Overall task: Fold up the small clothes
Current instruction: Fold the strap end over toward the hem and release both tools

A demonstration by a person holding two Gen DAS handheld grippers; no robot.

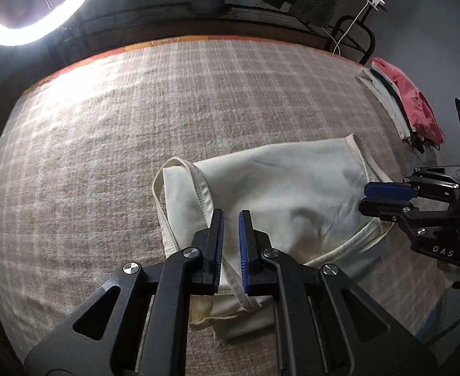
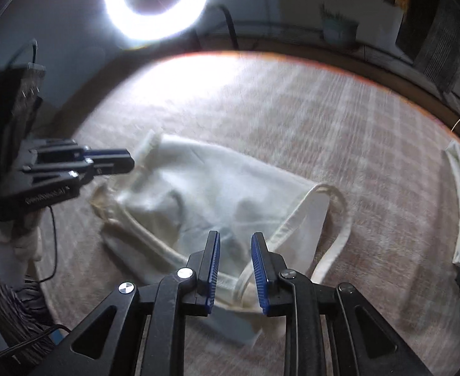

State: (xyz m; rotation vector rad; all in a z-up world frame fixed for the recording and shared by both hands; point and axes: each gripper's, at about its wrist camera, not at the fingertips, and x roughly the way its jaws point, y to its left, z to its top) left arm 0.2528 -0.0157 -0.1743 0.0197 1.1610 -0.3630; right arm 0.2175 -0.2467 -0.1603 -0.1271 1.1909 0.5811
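left hand-held gripper (image 1: 231, 247): released, jaws parted over a strap at the near edge of the surface (image 1: 104, 100), apparently lining up a pinch.
right hand-held gripper (image 2: 235, 260): released, jaws astride a strap.
white tank top (image 1: 280, 188): partly folded, near-centre.
folded stack (image 1: 402, 106): far right edge, likely finished items.

One white garment (image 1: 280, 194) lies on the blanket (image 1: 135, 125). One pile of folded clothes (image 1: 402, 106) sits at its two o'clock, one pink piece on top and a few white and dark layers beneath, too thin to count. Two grippers show: left gripper (image 1: 230, 219) at six o'clock, right gripper (image 1: 367, 199) at three. One ring lamp (image 1: 38, 28) glows at eleven o'clock.
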